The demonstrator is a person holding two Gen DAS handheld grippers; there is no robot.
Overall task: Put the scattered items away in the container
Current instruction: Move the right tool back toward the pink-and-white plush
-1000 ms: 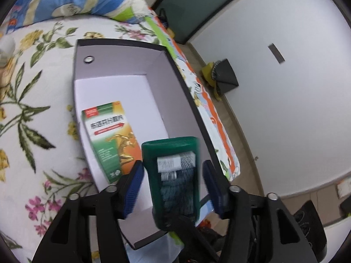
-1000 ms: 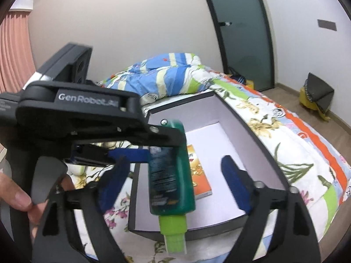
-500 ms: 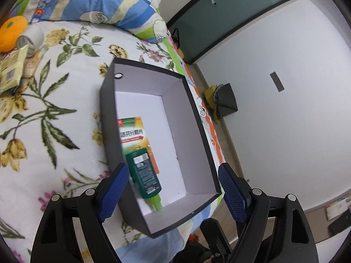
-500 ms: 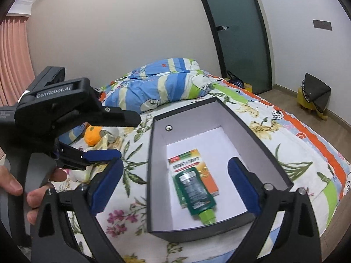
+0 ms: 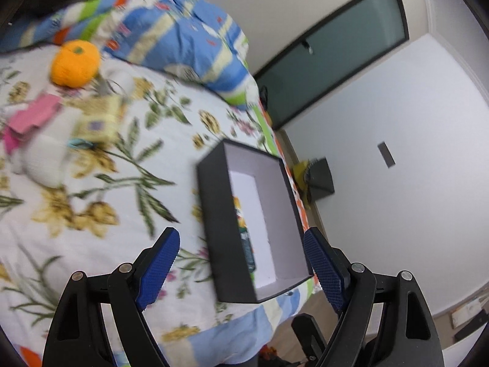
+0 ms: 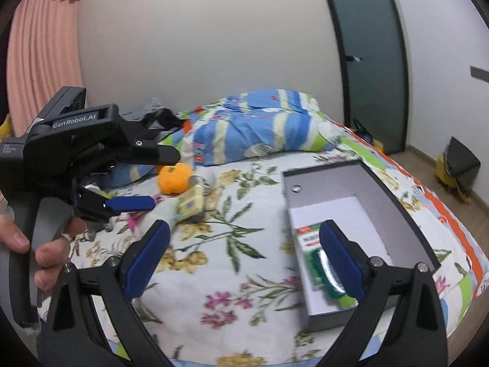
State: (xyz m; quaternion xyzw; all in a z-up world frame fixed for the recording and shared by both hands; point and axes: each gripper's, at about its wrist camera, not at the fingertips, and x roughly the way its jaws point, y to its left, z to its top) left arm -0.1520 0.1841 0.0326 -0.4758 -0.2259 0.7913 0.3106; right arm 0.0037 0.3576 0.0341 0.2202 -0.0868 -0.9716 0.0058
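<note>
- Our left gripper (image 5: pixel 238 270), its blue-padded black jaws spread wide with nothing between them, hangs over the near end of the bed; our right gripper (image 6: pixel 244 258) is opening wider, also empty, with the bare floral cover between its pads.
- The dark grey, white-lined cardboard box (image 6: pixel 400 211) sits at the bed's right edge and already holds a green-and-orange medicine carton (image 6: pixel 307 235) with a dark green plastic bottle (image 6: pixel 331 287) lying on it.
- We judge the risk near at hand: the box stands close to the mattress edge on soft bedding, so a knock from either jaw could tip or slide it off.
- Farther up the white floral bedspread (image 5: pixel 101 238) the scattered items wait well apart from the box: a pale yellow packet (image 6: pixel 191 203), a pink paper piece (image 5: pixel 33 116), something white and blurred, and an orange knitted fruit toy (image 6: pixel 174 179).
- These lie bunched together, so we could pinch two at once or snag the cloth; the round toy may roll away.
- Beyond, a blue striped quilt (image 6: pixel 259 128) is heaped against the plain wall, with a pink curtain (image 6: pixel 39 58) at left, a frosted glass door (image 6: pixel 371 58) at right and wooden flooring below.
</note>
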